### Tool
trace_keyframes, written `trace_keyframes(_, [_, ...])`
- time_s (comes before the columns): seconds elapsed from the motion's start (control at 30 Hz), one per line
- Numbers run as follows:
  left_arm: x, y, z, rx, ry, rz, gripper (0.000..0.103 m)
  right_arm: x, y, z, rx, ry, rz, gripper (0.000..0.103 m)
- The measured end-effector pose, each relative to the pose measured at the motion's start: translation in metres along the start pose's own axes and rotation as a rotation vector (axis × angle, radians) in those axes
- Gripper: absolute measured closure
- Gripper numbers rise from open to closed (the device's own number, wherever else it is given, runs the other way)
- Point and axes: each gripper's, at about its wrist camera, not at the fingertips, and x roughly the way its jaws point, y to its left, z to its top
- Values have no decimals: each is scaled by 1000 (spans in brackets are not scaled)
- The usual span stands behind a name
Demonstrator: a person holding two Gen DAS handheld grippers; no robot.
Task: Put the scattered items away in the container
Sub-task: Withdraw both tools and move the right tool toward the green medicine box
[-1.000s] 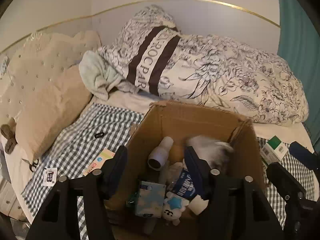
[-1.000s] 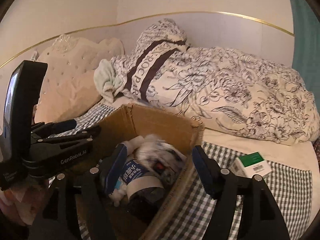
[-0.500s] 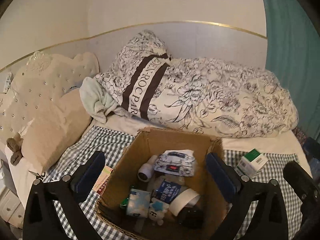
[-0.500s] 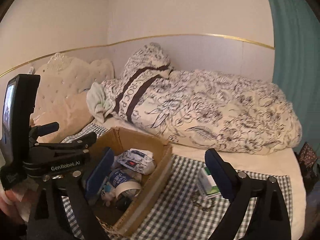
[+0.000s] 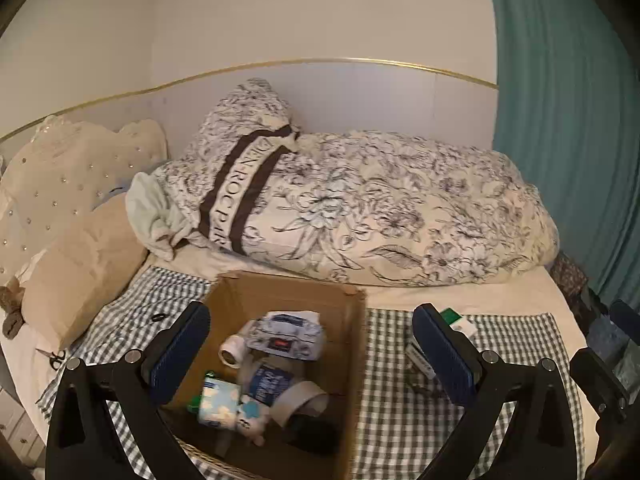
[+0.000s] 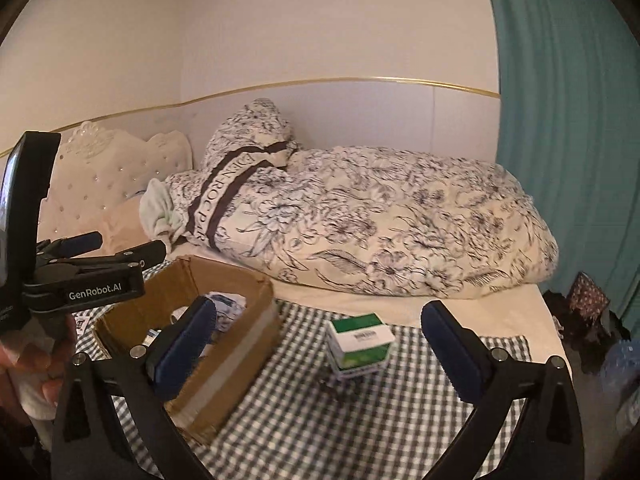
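**Both tongs wide and empty above the bed**

The left tongs (image 5: 310,354) stand spread wide with nothing between their blue pads. The right tongs (image 6: 316,354) have just been opening and are also spread wide, gripping nothing.

A cardboard box (image 5: 280,292) sits open on a checked blanket (image 5: 384,392) laid over the bed. Inside it lie a white wipes packet (image 5: 286,334) near the far wall, a small white roll (image 5: 231,352) just beside it, a blue-labelled pouch (image 5: 268,384), a tissue pack with clouds (image 5: 218,402), a little white and blue toy (image 5: 250,420) and a roll of tape (image 5: 302,400), all crowded together.

Outside the box, a green and white carton (image 6: 360,344) rests on the blanket, near the box's right side and between the right tongs' fingers in that view, though not touched by them. From the left view it is partly hidden behind the right-hand pad.

On the box's other side, a small dark ring (image 5: 158,317) lies on the blanket, and scissors (image 5: 54,358) lie near the bed's edge by a beige pillow (image 5: 80,264). A flowered quilt (image 5: 380,208) is bundled along the wall, and a teal curtain (image 5: 560,120) hangs at the right.
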Motion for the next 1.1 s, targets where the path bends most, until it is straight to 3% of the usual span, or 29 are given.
trace_keyframes(0.2, [7, -28, -5, 27, 15, -21, 0, -2, -29, -12, 10, 15, 1, 0])
trace_keyframes(0.43, [23, -48, -16, 36, 38, -39, 0, 19, -51, -33, 15, 77, 70, 0])
trace_keyframes(0.57, [26, -54, -23, 50, 9, -43, 0, 32, -52, -48, -37, 103, 85, 0])
trace_keyframes(0.83, [51, -70, -41, 117, 37, -56, 0, 72, -60, -67, -41, 171, 145, 0])
trace_keyframes(1.1, [67, -95, -59, 176, 76, -155, 0, 130, -82, -80, 30, 290, 154, 0])
